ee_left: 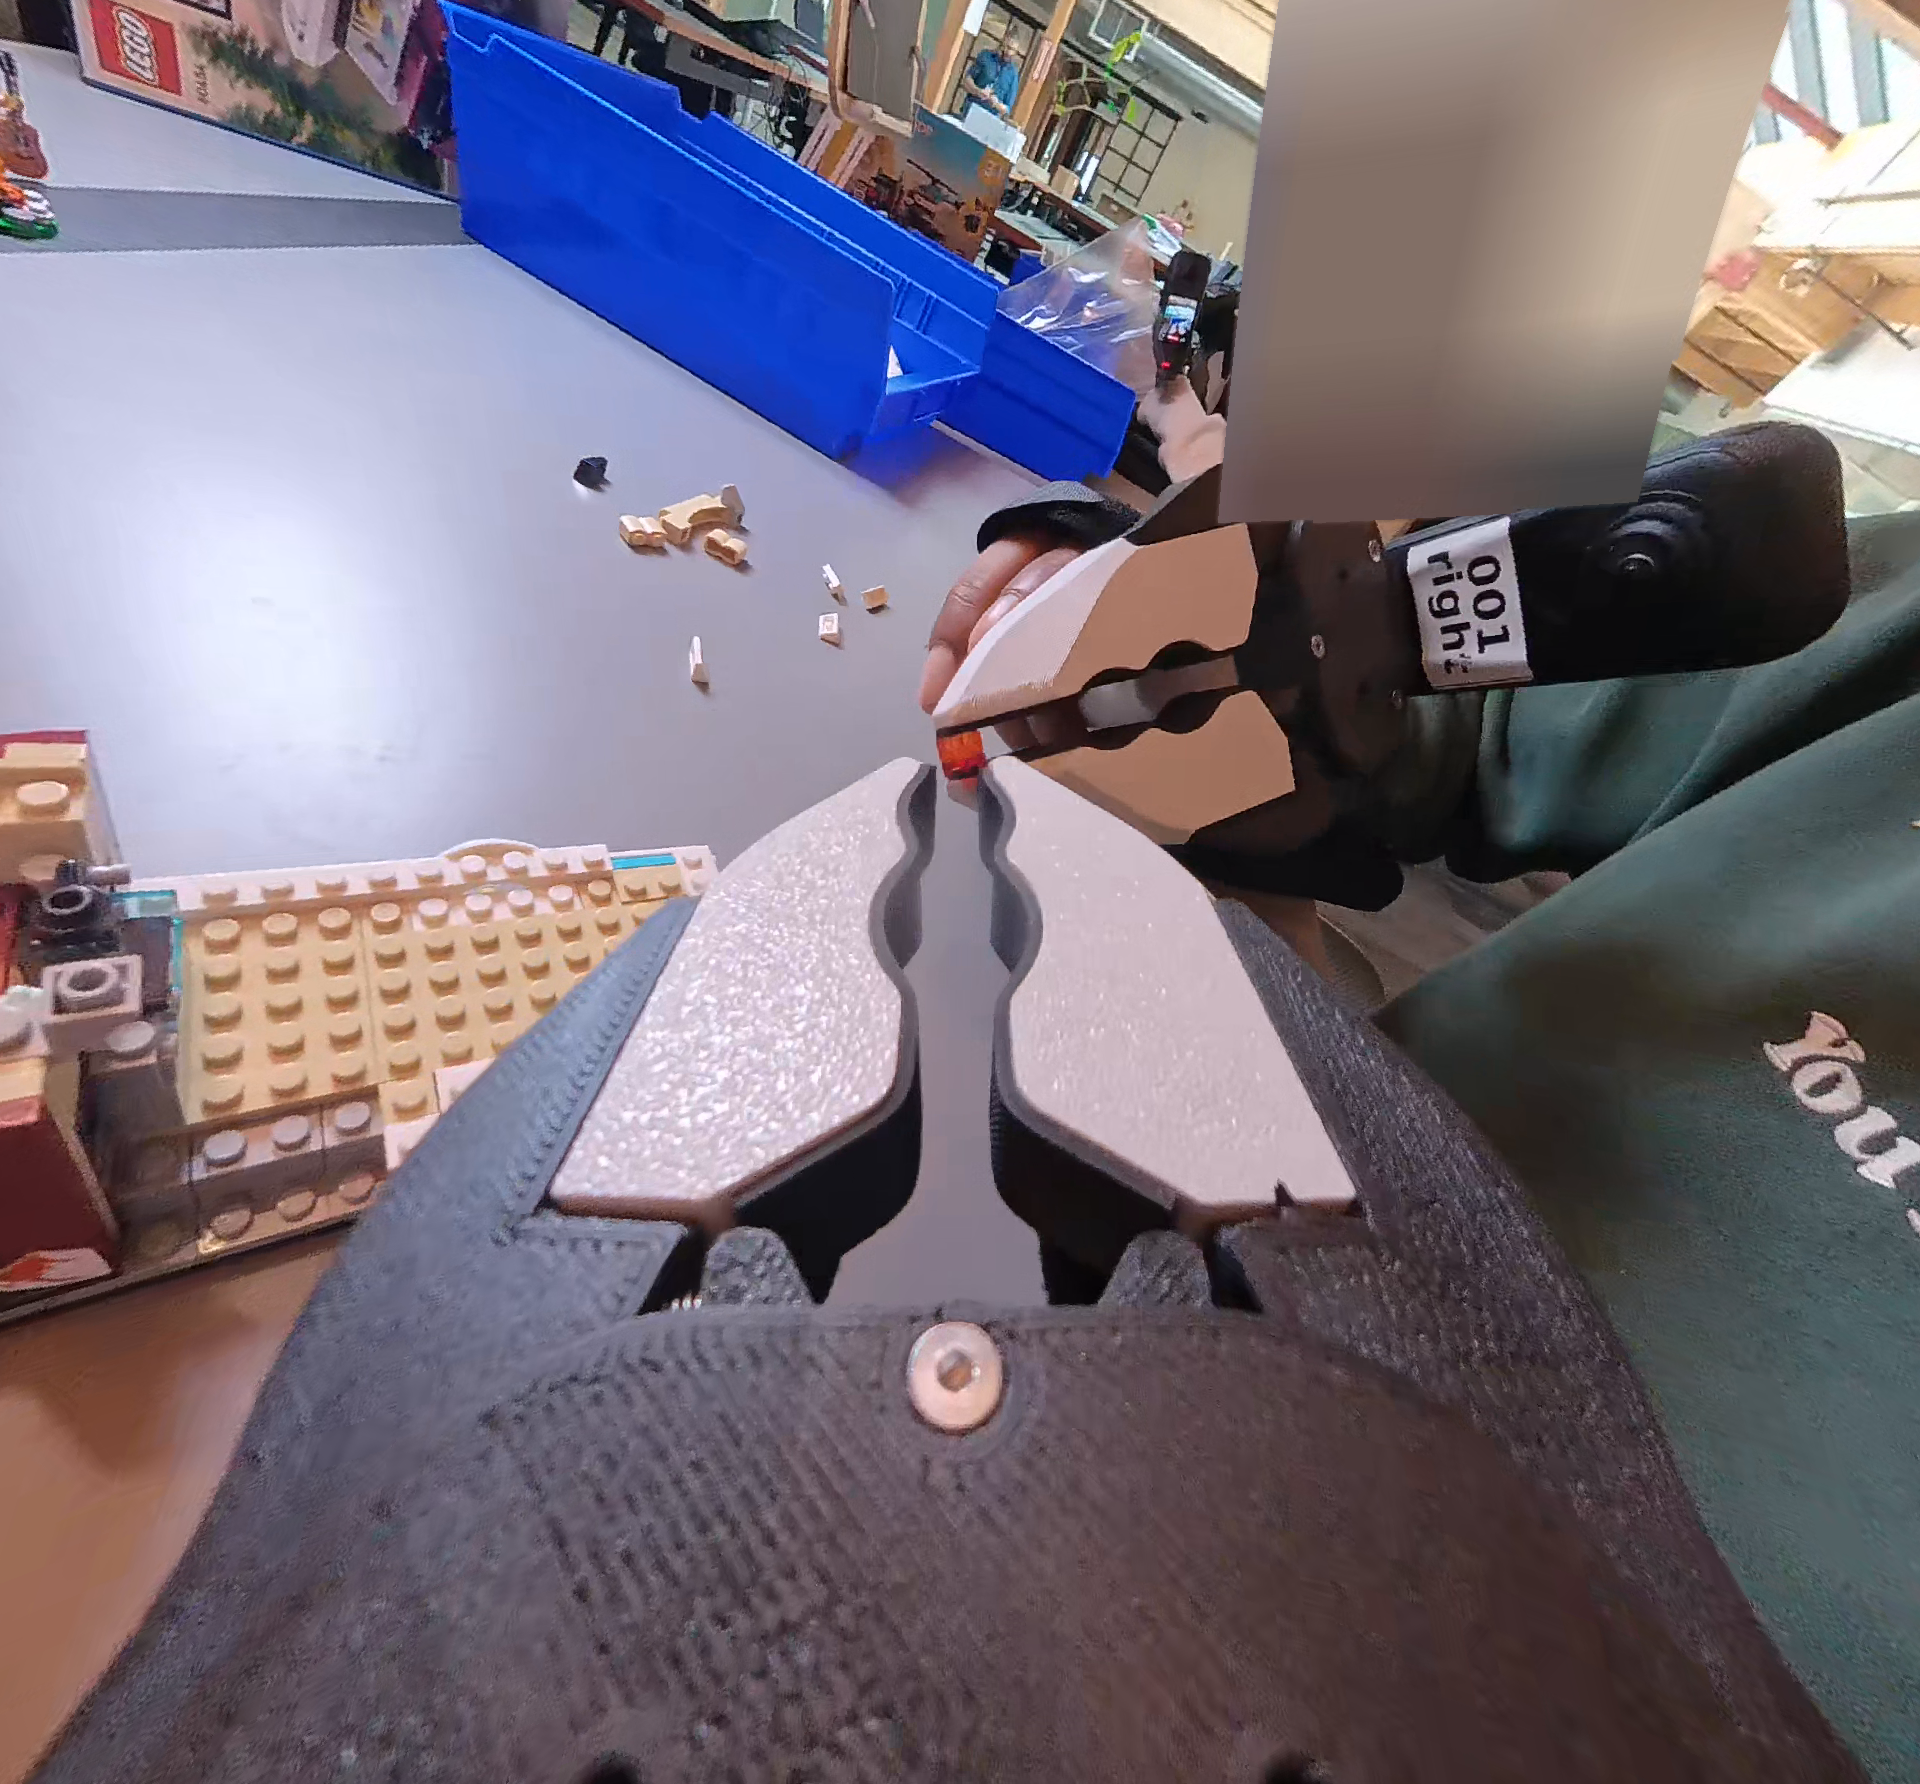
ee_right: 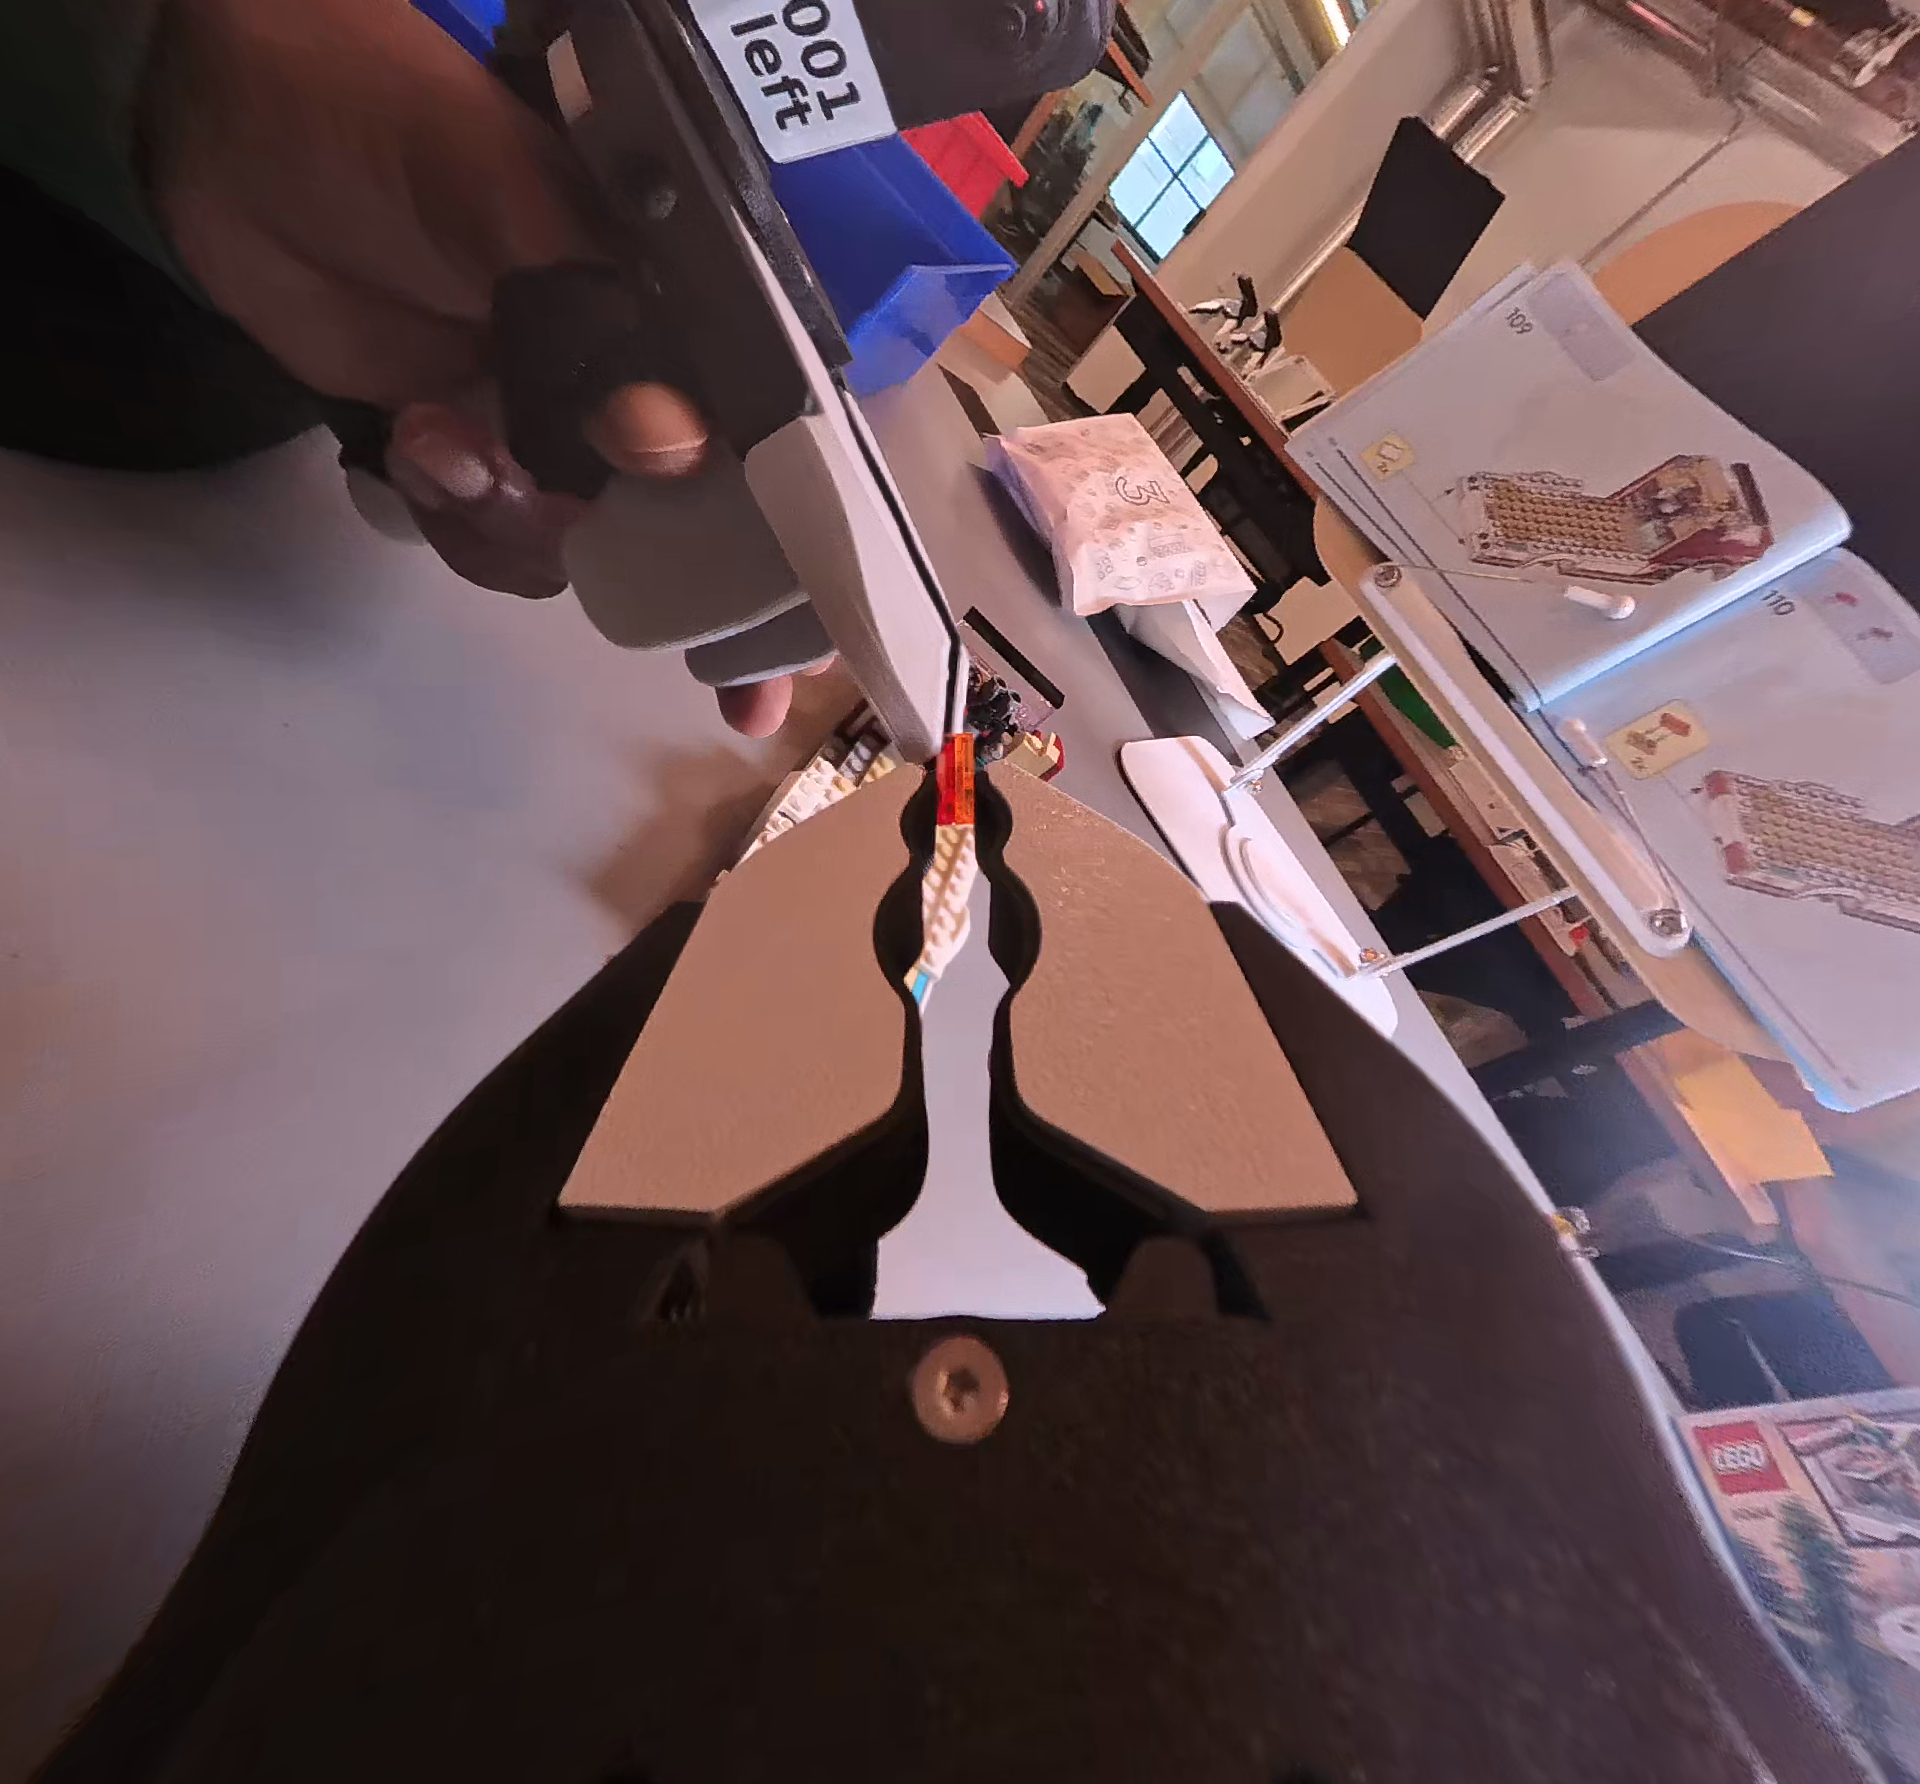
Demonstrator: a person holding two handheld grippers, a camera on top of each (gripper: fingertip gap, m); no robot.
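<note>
orange piece point(ee_left: 960, 755), small and see-through, sits right where the 2 grippers meet, above the grey table point(ee_left: 312, 487). right gripper point(ee_left: 971, 732) comes in from the right in the left wrist view, its 2 fingers nearly together and pinching the piece between their tips. left gripper point(ee_left: 958, 784) points its tips straight at the same piece, jaws narrowly apart, with the piece just at or between the tips; whether its pads press on it i cannot tell. in the right wrist view the piece point(ee_right: 957, 784) looks like a thin plate standing on edge, long axis running along the right gripper's point(ee_right: 957, 799) fingers, and the left gripper point(ee_right: 948, 747) reaches down to its far end. the tan brick model point(ee_left: 343, 965) lies to the left, near the left gripper, partly hidden behind its body. loose tan bits point(ee_left: 686, 524) lie well apart, near a blue bin point(ee_left: 675, 248). the far side of the piece is hidden.
</note>
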